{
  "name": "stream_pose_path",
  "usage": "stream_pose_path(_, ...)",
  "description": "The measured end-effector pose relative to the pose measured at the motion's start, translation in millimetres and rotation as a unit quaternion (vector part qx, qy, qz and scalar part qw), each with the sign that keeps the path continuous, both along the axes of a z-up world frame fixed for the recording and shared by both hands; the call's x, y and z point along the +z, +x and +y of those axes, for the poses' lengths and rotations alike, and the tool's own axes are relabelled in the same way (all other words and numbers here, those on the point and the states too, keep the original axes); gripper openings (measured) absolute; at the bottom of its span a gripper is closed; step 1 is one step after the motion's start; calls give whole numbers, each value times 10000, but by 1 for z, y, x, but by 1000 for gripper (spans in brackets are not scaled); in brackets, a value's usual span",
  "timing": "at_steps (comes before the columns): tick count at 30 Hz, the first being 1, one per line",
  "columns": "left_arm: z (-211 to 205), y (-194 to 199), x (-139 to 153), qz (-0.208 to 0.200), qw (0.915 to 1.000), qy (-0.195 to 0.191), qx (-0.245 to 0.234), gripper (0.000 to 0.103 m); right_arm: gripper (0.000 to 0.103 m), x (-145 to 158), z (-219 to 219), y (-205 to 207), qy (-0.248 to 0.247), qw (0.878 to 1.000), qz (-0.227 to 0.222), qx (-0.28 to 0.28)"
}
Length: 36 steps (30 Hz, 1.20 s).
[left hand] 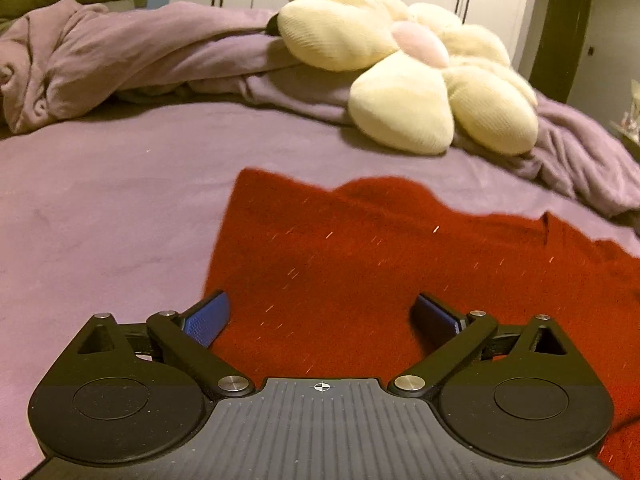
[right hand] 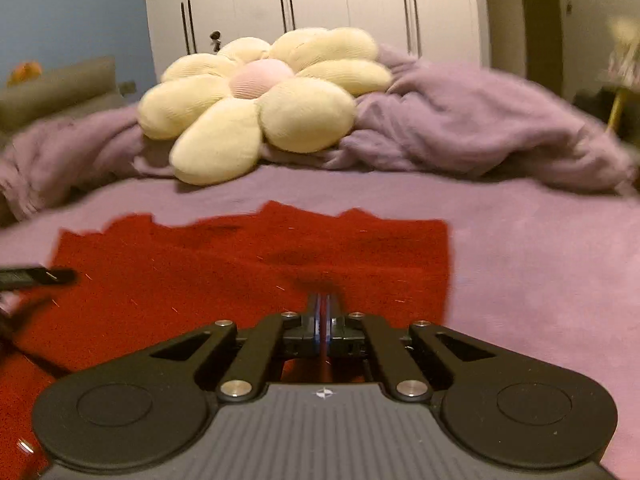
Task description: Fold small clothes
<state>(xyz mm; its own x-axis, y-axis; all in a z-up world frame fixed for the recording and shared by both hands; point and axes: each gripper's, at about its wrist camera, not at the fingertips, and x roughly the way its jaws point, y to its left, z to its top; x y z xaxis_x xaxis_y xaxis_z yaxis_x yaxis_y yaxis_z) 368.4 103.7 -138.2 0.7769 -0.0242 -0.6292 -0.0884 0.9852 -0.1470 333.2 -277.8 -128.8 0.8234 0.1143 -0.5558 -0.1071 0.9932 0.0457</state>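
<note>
Red garment [left hand: 360, 264] flat on purple bed [left hand: 100, 208], no legible writing, left claw [left hand: 320, 318] spread wide, right claw [right hand: 324, 312] pressed together

left wrist: low over bed [left hand: 100, 200] | right wrist: same | shared: flower cushion [left hand: 400, 72]

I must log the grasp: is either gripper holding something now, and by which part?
Left gripper: open, holding nothing. Right gripper: shut over the red garment; whether it pinches fabric cannot be told.
</note>
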Motion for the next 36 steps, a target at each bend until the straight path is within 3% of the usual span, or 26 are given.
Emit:
stream_pose_path(2,7,-6,-1,160,9998,-90,122,102,0,-3,-9,2,169,9996,98,-202)
stream_pose_path(4,19,-17,-1,361,9982,-415,259,102,0,4,-15,4,359,9978,293,-477)
stream_pose_path(6,29,-36,1,489,9961,-697,209,102,0,15,-8,-5,154,9968,385,-682)
stream_pose_path(8,34,-59,6,624,9950,-777,18,102,25,26,-5,-30,225,9973,367,-590)
stream_pose_path(10,36,-91,11,778,9944,-671,-241,102,39,34,-4,-66,441,9976,402,-338)
stream_pose_path(13,38,-152,15,956,9919,-593,-595,102,40,34,-7,-129,777,9928,909,1)
stream_pose_path(17,50,-233,15,1183,9884,-585,-746,102,47,24,-25,-229,1082,9814,1583,-96)
stream_pose_path(21,70,-272,9,1495,9843,-724,-592,102,48,29,-45,-300,1039,9808,1644,-165)
stream_pose_path(27,102,-285,5,1639,9806,-1070,-130,102,50,37,-73,-310,1427,9736,1703,-519)
stream_pose_path(30,113,-288,-1,1792,9684,-1714,-260,101,51,37,-80,-304,1540,9711,1714,-618)
stream_pose_path(34,110,-282,-10,2061,9542,-2044,-730,98,52,21,-90,-292,1850,9603,2005,-589)
stream_pose_path(35,109,-280,-10,2118,9519,-2070,-789,95,51,19,-91,-291,1957,9572,2041,-617)
stream_pose_path(36,109,-278,-10,2155,9497,-2106,-858,81,51,19,-94,-290,2087,9537,2076,-615)
